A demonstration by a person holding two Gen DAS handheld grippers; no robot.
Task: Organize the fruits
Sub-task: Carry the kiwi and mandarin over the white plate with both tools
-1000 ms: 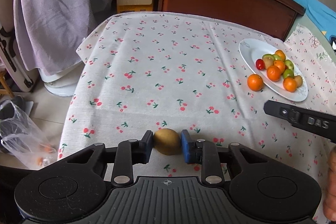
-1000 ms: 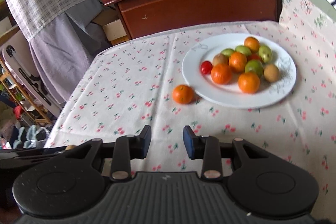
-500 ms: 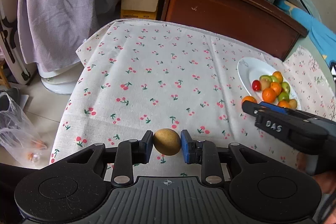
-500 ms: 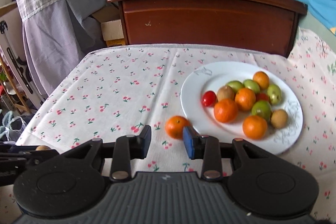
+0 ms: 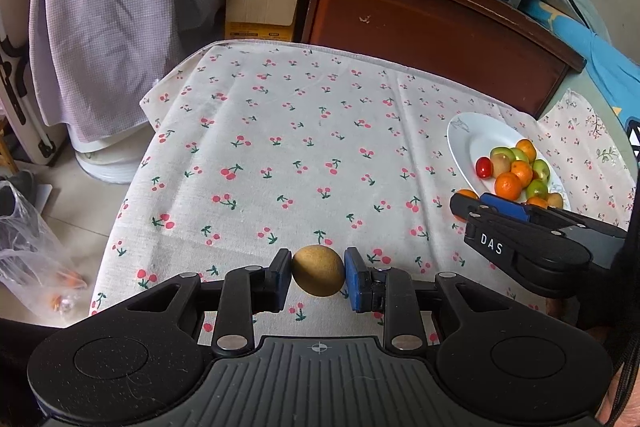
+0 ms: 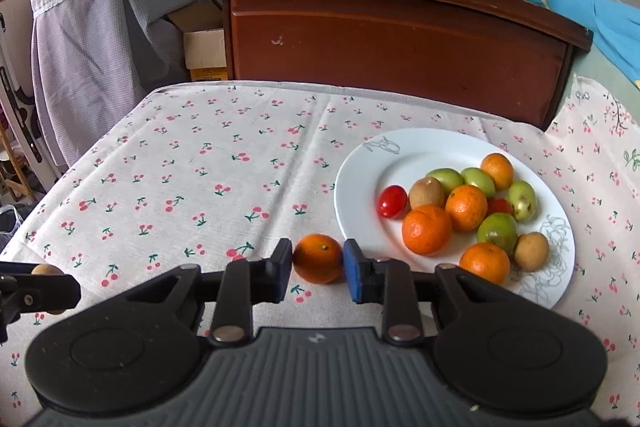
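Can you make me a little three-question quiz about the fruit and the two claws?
1. True or false: the left claw is shut on a brown fruit.
2. Which fruit sits between the right claw's closing pads? A) red tomato B) orange C) green fruit
3. Fill in: that orange lies on the tablecloth, just outside the white ____.

Key: 1 true; 2 B; 3 plate.

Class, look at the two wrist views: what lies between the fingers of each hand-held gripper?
Left hand-held gripper: a brown fruit, clamped. Right hand-held gripper: an orange beside the plate, jaws closing on it.
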